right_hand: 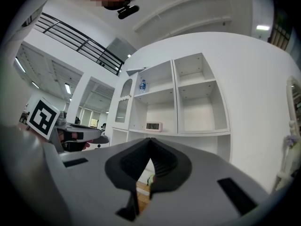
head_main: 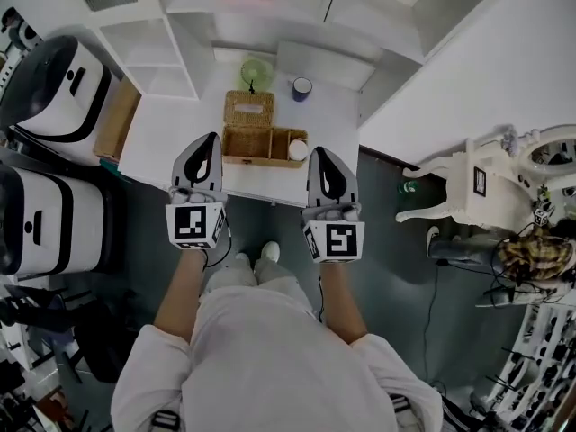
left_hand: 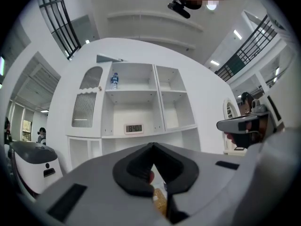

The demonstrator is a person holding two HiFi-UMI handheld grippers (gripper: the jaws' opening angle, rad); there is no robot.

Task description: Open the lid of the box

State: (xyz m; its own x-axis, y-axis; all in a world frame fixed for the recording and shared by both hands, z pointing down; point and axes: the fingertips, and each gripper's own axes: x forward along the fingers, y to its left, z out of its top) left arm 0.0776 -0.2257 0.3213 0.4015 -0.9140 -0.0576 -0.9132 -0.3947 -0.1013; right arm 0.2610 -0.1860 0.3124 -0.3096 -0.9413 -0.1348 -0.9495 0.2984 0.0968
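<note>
1. White table (head_main: 162, 133), set before white shelving (left_hand: 134, 102), carries the woven box (head_main: 261, 131) near its front edge.
2. Left gripper (head_main: 208, 140): its jaws are pressed tip to tip with nothing between them. It hangs just left of the box's near corner.
3. Right gripper (head_main: 322, 154): its jaws likewise meet at the tips and are empty. It hangs just right of the box's near side.
4. A woven lid (head_main: 249, 109) with a slot appears to lie flat over the box's far half. The near half shows open compartments, with a white round thing (head_main: 299, 149) in the right one. Behind the box stand a green round thing (head_main: 256, 70) and a blue cup (head_main: 301, 88).
5. This looks like the approach; nothing is touched yet. To do it well, part one gripper's jaws before reaching, take the lid by a free edge and lift it. The other gripper should steady the body, since light wicker will probably slide.
6. Left forearm (head_main: 183, 286) and right forearm (head_main: 340, 295) reach forward side by side. Both grippers are roughly level and point past the box towards the shelving.
</note>
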